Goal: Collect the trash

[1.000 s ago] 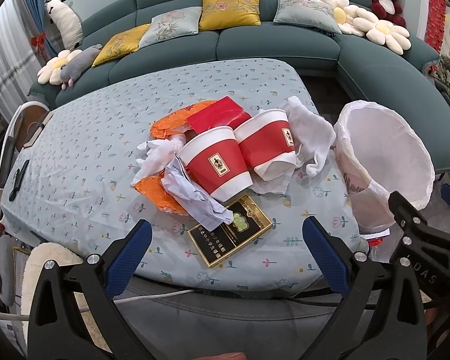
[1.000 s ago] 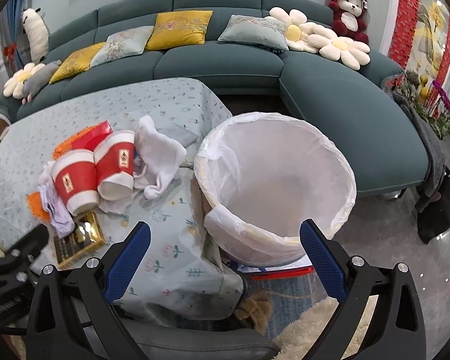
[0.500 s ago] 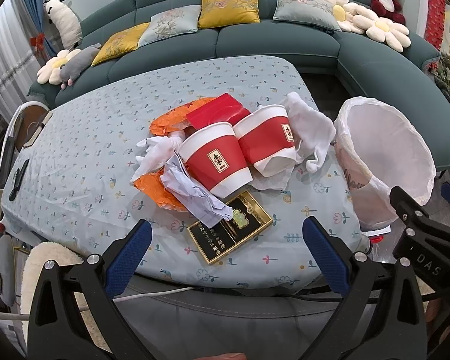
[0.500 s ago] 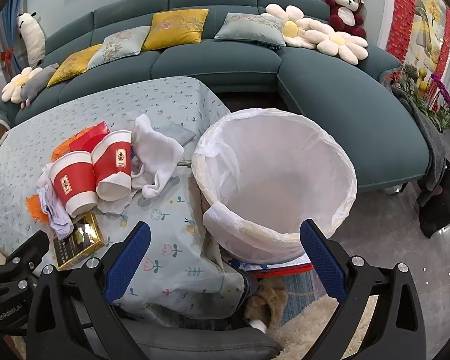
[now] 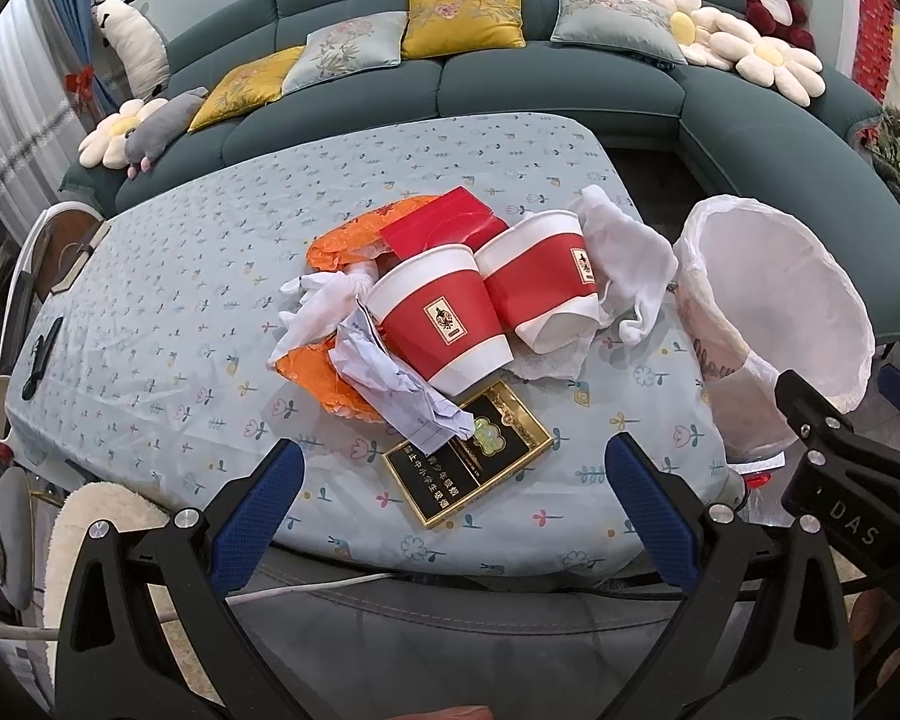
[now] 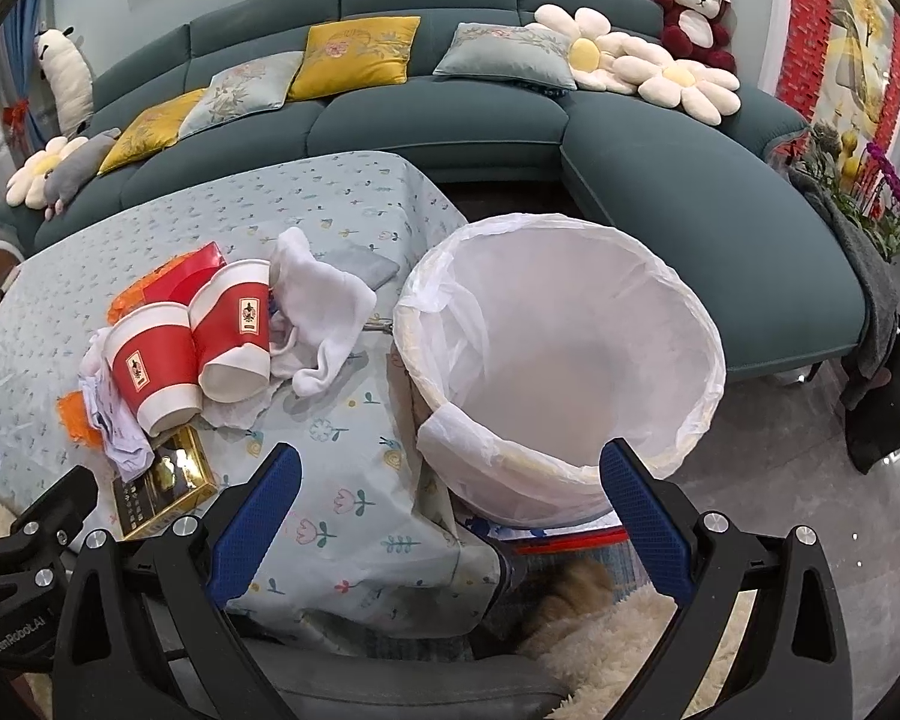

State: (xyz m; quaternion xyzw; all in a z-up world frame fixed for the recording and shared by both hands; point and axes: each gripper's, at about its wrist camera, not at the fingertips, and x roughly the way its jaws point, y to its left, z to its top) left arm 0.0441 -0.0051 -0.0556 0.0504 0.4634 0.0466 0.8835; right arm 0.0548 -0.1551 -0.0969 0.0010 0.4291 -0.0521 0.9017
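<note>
A trash pile lies on the floral tablecloth (image 5: 180, 312): two red-and-white paper cups (image 5: 444, 324) (image 5: 540, 288) on their sides, crumpled white tissue (image 5: 624, 258), a crumpled receipt (image 5: 390, 384), orange wrappers (image 5: 336, 252), a red packet (image 5: 444, 225) and a black-and-gold cigarette box (image 5: 468, 459). A white-lined trash bin (image 6: 564, 354) stands right of the table. My left gripper (image 5: 453, 510) is open and empty, just in front of the cigarette box. My right gripper (image 6: 450, 510) is open and empty, near the bin's front rim.
A teal sofa (image 6: 450, 108) with cushions and plush toys curves behind the table. A black remote (image 5: 42, 354) lies at the table's left end. A fluffy cream rug (image 6: 618, 636) is on the floor. The right gripper's body (image 5: 840, 480) shows beside the bin.
Both grippers have drifted slightly; the pile and bin sit a little lower in view. Nothing was picked up.
</note>
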